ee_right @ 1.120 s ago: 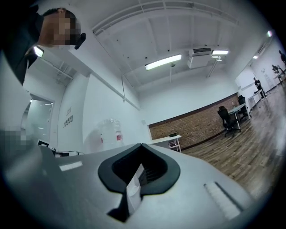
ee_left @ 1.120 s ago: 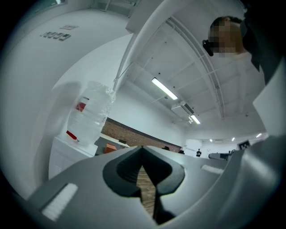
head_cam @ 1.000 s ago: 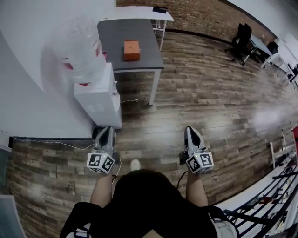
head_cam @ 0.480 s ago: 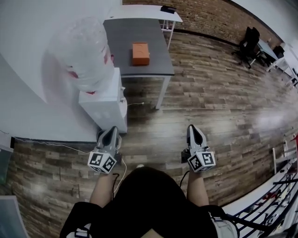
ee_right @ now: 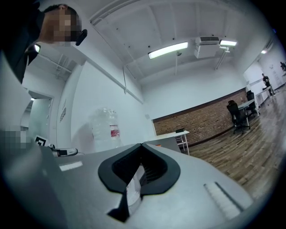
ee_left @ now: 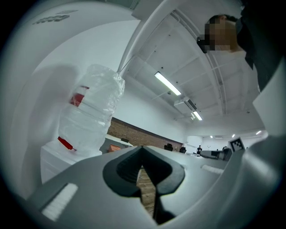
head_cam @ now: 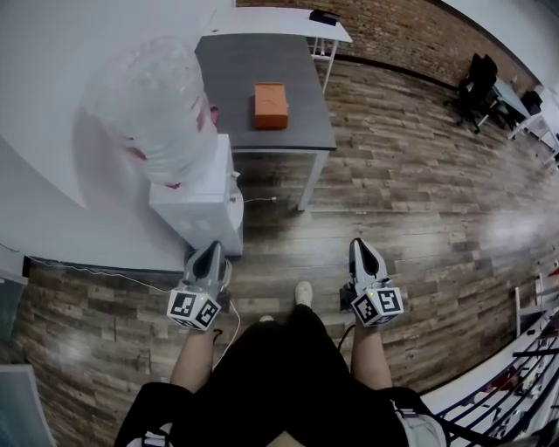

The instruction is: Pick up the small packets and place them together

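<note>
Ceiling tube lights (ee_right: 168,50) give bright, even light; fisheye edges darken, perhaps blurred.

1. An orange block (head_cam: 271,105), rectangular, lies flat near the middle of the dark grey tabletop (head_cam: 236,70).
2. It is too small to tell whether it is one packet or several together.

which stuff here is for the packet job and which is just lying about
For the job:
- left gripper and right gripper, both shut and empty
- grey table
- orange box on it, possibly the packets' box; no loose packets visible

Lying about:
- water dispenser with its bottle
- white table
- office chair
</note>
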The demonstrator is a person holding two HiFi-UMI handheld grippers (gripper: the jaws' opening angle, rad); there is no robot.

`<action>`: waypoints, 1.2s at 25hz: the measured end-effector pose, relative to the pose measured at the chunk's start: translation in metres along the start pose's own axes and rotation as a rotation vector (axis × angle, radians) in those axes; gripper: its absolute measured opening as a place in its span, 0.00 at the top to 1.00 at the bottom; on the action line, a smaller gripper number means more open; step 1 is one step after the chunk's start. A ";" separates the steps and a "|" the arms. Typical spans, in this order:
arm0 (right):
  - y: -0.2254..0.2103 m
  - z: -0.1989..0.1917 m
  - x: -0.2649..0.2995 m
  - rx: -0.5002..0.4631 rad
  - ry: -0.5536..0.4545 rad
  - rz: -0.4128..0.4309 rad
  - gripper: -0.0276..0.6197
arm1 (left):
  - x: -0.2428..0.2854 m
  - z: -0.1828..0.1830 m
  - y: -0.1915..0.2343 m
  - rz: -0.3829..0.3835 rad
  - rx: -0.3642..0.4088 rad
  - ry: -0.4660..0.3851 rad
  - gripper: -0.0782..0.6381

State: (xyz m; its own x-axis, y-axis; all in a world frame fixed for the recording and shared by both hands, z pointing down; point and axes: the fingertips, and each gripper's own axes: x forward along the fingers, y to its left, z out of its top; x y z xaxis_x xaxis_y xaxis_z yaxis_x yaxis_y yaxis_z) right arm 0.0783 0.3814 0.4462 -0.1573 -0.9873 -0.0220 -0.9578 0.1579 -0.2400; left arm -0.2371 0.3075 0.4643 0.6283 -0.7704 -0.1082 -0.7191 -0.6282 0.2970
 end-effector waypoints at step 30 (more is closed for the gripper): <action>-0.167 0.031 0.135 0.045 -0.057 0.062 0.95 | 0.186 -0.010 -0.015 0.094 0.043 -0.026 0.89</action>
State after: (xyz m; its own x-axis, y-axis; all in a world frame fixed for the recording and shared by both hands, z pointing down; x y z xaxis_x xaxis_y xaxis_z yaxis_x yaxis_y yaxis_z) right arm 0.2246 0.2215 0.4530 -0.2005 -0.9753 -0.0926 -0.9346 0.2188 -0.2803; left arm -0.1069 0.1743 0.4489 0.5495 -0.8286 -0.1069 -0.7872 -0.5564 0.2662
